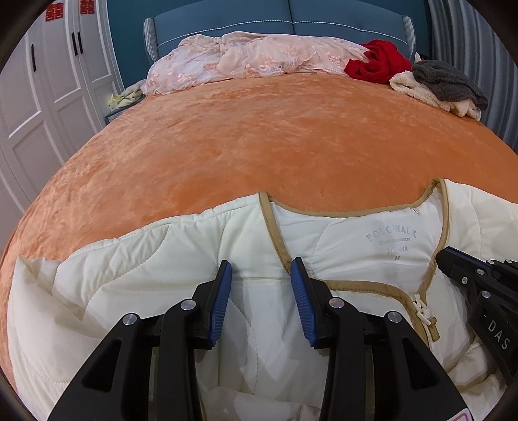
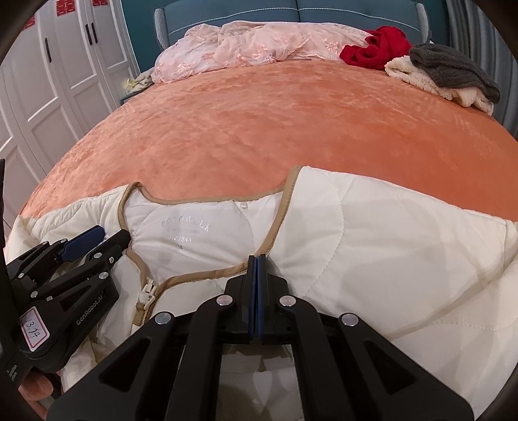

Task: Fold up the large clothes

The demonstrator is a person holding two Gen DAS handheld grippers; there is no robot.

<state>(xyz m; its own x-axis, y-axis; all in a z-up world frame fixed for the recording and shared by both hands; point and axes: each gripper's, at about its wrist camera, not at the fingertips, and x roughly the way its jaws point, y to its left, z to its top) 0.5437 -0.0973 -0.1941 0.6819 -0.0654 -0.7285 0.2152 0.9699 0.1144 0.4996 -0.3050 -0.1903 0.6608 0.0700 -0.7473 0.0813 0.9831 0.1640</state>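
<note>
A cream quilted jacket with tan trim lies flat at the near edge of the orange bedspread, its neckline facing the headboard and its inner label showing. The zipper pull rests below the neck opening. My left gripper stands open over the jacket's left shoulder panel, nothing between its blue pads. My right gripper is shut, pads pressed together, its tips at the tan collar trim on the right front panel; no fabric shows between them.
Crumpled pink lace bedding lies by the blue headboard. A red garment and a grey-and-cream pile sit at the far right. White wardrobe doors stand left of the bed.
</note>
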